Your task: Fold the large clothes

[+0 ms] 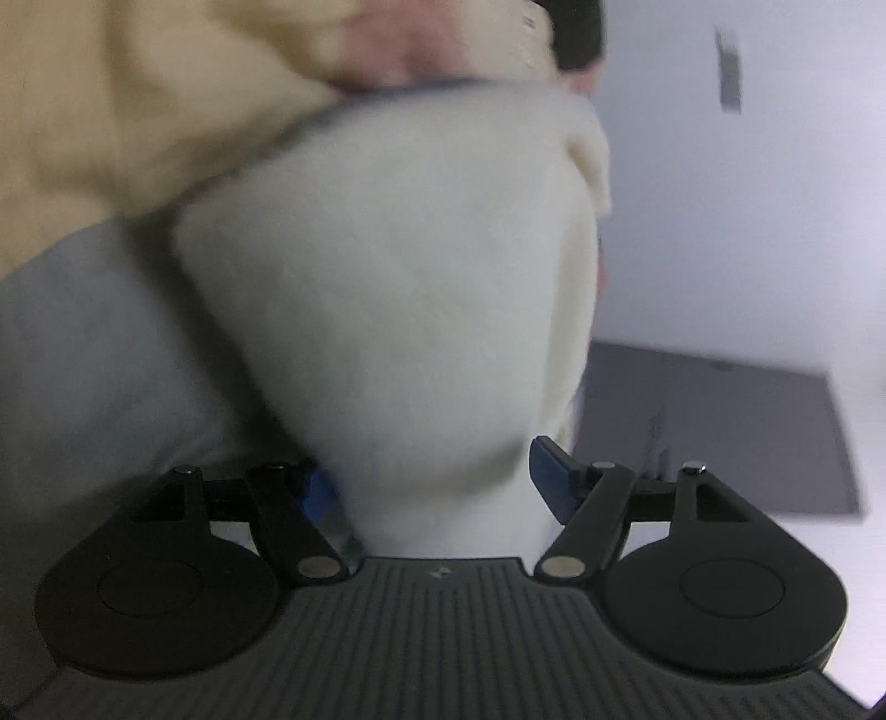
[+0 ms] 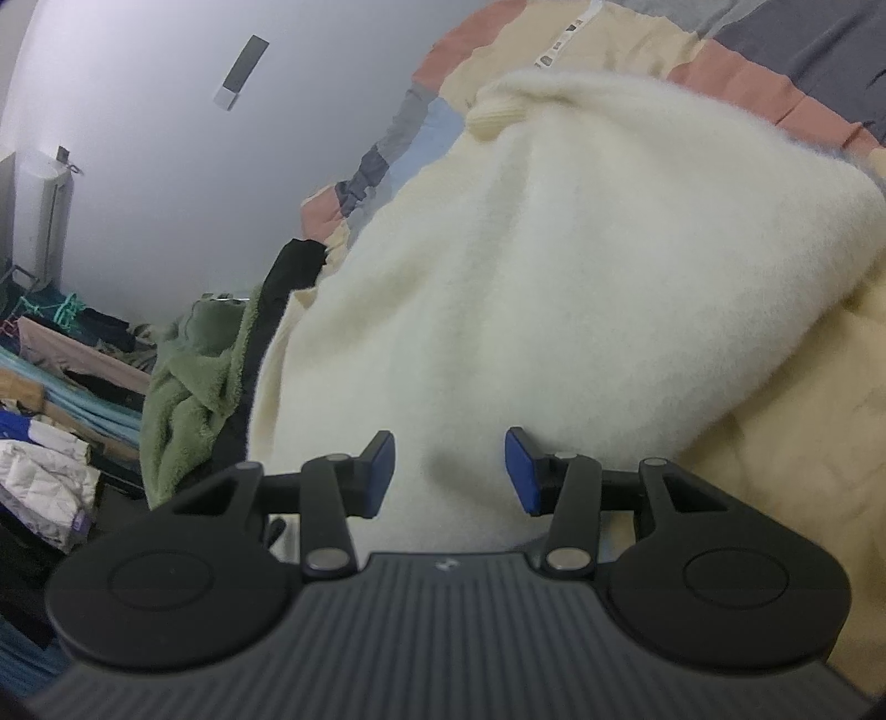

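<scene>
The left wrist view is blurred. A cream fleece [image 1: 387, 288] fills its middle and runs down between the 2 fingers of the left claw [image 1: 429, 487]. The jaws stand wide. The left finger's blue pad [image 1: 318, 490] is half hidden behind the fabric; the right pad [image 1: 548, 476] shows clear beside the fleece edge. Whether either pad presses the fabric cannot be told. In the upper left lies a tan sheet [image 1: 99, 111], smeared, with a pink band [image 1: 398, 50] at the top centre. A dark shape at the top edge is cut off and unreadable. At lower right a dark grey panel [image 1: 720, 426] sits against a pale wall.

The right wrist view is sharp. The fleece [image 2: 554, 266] lies mounded over the tan sheet [image 2: 775, 443] and fills the centre and right. The right claw [image 2: 451, 471] is partly open, its 2 blue pads on either side of a ridge of fleece; the fabric reaches between them, but contact is hard to judge. To the left, a green towel [image 2: 188, 376] and a black garment [image 2: 282, 277] are partly covered by the fleece. More clothes at the far left edge [image 2: 44, 471] are cut off.
</scene>
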The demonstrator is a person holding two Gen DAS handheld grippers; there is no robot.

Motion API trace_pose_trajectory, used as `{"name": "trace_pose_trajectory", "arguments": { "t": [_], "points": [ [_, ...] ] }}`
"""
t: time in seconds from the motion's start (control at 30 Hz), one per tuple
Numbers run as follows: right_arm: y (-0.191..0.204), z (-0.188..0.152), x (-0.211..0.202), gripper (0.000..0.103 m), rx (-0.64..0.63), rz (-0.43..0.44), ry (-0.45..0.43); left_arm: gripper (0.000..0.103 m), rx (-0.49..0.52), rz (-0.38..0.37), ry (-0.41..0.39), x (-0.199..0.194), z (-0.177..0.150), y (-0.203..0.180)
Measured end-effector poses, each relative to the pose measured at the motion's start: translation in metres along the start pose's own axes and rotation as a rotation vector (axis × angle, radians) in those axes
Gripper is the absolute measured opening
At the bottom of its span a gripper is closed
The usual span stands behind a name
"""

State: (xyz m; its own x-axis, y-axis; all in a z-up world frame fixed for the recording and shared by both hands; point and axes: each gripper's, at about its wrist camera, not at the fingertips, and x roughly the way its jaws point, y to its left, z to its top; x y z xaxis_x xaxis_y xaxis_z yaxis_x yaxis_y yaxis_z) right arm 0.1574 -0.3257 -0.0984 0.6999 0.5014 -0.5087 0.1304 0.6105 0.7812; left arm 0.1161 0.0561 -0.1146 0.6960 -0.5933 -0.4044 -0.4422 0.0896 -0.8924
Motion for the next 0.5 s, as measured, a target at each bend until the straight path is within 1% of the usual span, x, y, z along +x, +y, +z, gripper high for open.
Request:
{"name": "trace_pose_trajectory", "arguments": {
  "t": [0.03,0.1,0.13,0.17,0.2,0.27,0.33,0.4,0.43,0.5],
  "points": [
    [0.000,-0.001,-0.002,0.052,0.017,0.012,0.008,0.075,-0.003,-0.001,-0.002,0.002,0.001,0.001],
    [-0.001,-0.004,-0.005,0.082,0.070,0.065,0.030,0.075,0.005,0.006,-0.011,0.004,0.001,0.002],
    [-0.002,-0.007,-0.005,0.087,0.101,0.095,0.046,0.075,0.005,0.009,-0.016,0.004,0.001,0.002],
    [-0.001,-0.009,-0.004,0.089,0.122,0.117,0.062,0.075,0.000,0.007,-0.019,0.004,0.000,0.002],
    [-0.003,-0.012,-0.001,0.088,0.142,0.131,0.085,0.075,-0.011,0.001,-0.022,0.005,-0.001,0.004],
    [-0.008,-0.017,0.006,0.088,0.184,0.129,0.117,0.075,-0.028,-0.013,-0.025,0.005,0.000,0.007],
    [-0.017,-0.018,0.013,0.088,0.230,0.086,0.134,0.075,-0.029,-0.018,-0.034,0.009,-0.002,0.010],
    [-0.032,-0.017,0.016,0.088,0.296,0.032,0.123,0.074,-0.036,-0.017,-0.050,0.009,-0.003,0.013],
    [-0.040,-0.016,0.016,0.089,0.334,0.013,0.110,0.073,-0.035,-0.013,-0.055,0.009,-0.003,0.013],
    [-0.056,-0.013,0.014,0.088,0.410,-0.004,0.061,0.058,-0.018,0.012,-0.070,0.010,-0.003,0.011]
  ]
}}
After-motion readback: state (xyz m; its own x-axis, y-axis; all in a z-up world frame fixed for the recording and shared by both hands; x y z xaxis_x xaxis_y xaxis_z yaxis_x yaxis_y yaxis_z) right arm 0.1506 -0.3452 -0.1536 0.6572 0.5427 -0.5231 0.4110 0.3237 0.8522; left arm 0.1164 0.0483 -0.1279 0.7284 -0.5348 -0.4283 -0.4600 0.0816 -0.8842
